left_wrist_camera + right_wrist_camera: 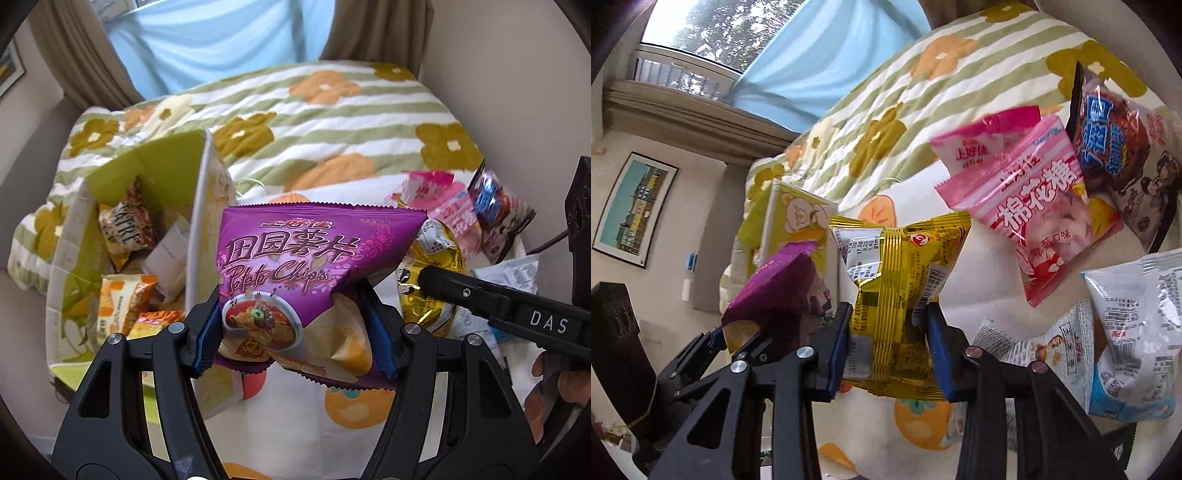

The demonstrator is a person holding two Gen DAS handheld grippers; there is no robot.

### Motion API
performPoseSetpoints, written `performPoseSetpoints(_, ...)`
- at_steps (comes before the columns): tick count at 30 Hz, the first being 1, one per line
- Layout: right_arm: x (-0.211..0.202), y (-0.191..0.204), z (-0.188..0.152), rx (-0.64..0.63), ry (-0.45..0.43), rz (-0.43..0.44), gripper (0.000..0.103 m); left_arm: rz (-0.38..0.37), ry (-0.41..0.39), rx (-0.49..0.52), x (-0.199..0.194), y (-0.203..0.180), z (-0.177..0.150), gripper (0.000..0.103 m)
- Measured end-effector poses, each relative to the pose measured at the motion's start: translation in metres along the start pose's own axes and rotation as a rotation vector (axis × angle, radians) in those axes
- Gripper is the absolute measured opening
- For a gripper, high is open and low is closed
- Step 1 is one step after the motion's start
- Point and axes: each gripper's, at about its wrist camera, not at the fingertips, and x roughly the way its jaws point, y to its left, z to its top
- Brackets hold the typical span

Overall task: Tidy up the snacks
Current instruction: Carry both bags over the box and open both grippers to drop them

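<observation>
My left gripper (295,332) is shut on a purple potato chips bag (295,266) and holds it up just right of an open green and yellow box (199,221). The box holds several orange snack packs (122,229). My right gripper (888,343) is shut on a gold snack bag (901,288), which also shows in the left wrist view (432,269). In the right wrist view the purple bag (775,291) and the box (798,221) sit to the left of the gold bag.
Loose snacks lie on the flowered bedspread (332,122): a pink marshmallow bag (1034,195), a dark cookie bag (1119,155) and white and blue packs (1134,332). A curtain (221,40) and walls stand behind the bed.
</observation>
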Motion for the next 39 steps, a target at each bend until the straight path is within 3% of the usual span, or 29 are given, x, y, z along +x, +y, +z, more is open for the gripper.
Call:
performPoseSetpoints(9,-0.035,0.045,0.008,-0.133,-0.034,0.071,0.036,0.05,-0.125,-0.121,-0.063,0.039,0.01,0.063)
performPoseSetpoints(17,-0.027,0.106,0.013,-0.269,-0.033,0.13,0.036,0.104,-0.167,-0.234,-0.082,0.116,0.01,0.064)
performPoseSetpoints(28,0.034,0.192,0.012,-0.314,-0.035,0.17,0.036,0.115,-0.077,-0.294,-0.034,0.241,0.01,0.064)
performPoseSetpoints(35,0.082,0.217,0.011,-0.271,-0.017,0.136,0.036,0.02,0.028,-0.275,0.026,0.29,0.008,0.065)
performPoseSetpoints(36,0.089,0.218,0.01,-0.261,-0.015,0.128,0.036,0.003,0.036,-0.271,0.031,0.291,0.008,0.068)
performPoseSetpoints(39,0.102,0.221,0.008,-0.236,-0.013,0.101,0.036,-0.031,0.043,-0.235,0.047,0.297,0.014,0.103)
